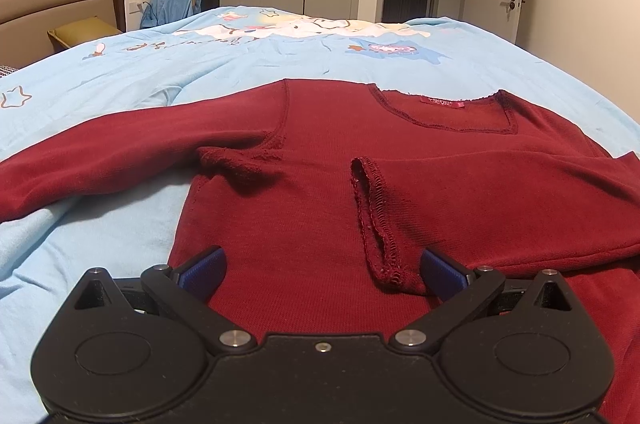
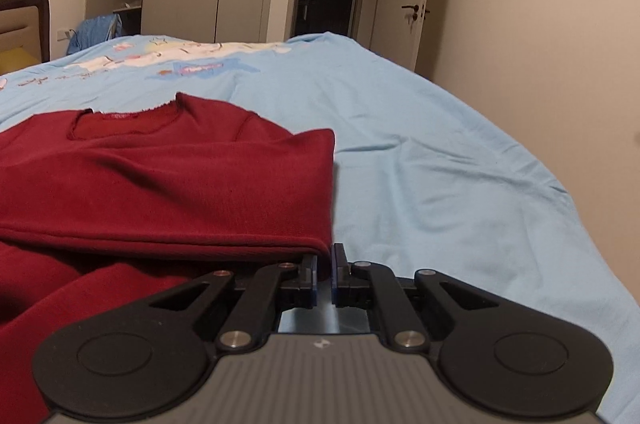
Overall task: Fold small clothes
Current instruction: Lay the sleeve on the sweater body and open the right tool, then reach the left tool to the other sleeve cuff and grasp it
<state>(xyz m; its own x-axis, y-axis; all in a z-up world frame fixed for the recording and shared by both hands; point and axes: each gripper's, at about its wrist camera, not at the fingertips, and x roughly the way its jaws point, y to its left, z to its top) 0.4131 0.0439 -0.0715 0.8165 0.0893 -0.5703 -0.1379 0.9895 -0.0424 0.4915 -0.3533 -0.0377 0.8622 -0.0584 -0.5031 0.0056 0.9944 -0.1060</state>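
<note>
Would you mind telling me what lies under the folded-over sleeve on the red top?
Under the sleeve is the body of the red top, which rests on the light blue bedspread. The fabric beneath the sleeve, and the bedspread under the top, are covered.

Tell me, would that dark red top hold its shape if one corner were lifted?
Probably not. The red top looks like soft knit; its folded sleeve already sags and wrinkles, so it would likely droop. It seems light, and may drag on the bedsheet.
</note>
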